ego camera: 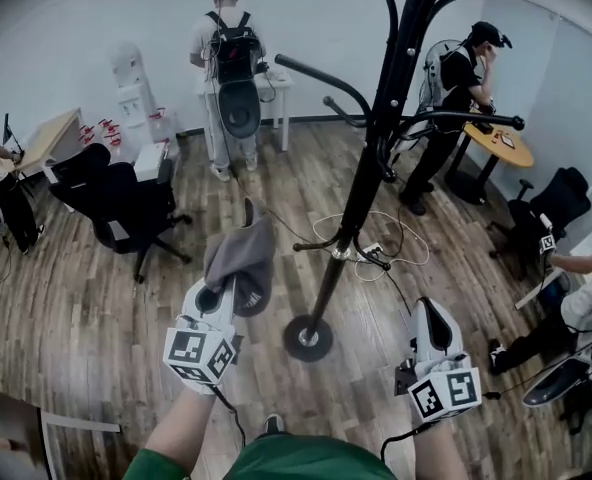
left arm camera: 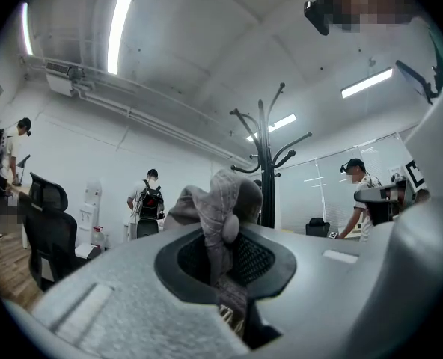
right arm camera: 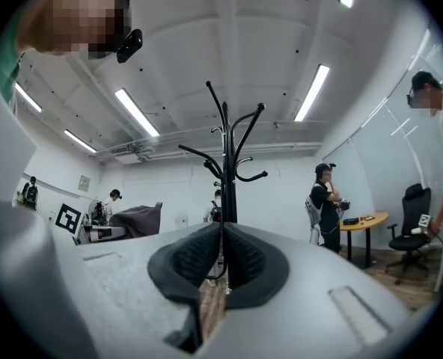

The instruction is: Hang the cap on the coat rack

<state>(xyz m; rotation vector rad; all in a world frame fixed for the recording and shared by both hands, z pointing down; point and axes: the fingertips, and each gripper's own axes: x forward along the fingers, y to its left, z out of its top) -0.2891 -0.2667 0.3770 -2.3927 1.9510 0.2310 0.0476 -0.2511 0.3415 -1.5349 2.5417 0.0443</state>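
Holding the grey cap (ego camera: 242,256) just left of the middle of the frame, the left gripper (ego camera: 221,296) has its jaws squeezed tight on the cloth. The right gripper (ego camera: 433,320), at the lower right, has its jaws together on nothing. The coat rack (ego camera: 374,138) stands close by, to the right. This looks like the carrying step. Next, the cap must be lifted up and over a hook.

The person wears a green top (ego camera: 306,460) with a green sleeve (ego camera: 161,464) at seven o'clock, while the pale grey left gripper (ego camera: 224,290) and right gripper (ego camera: 432,318) each carry black ribbed pads, a black-and-white marker cube (ego camera: 201,353) and a thin black cable (ego camera: 232,414).
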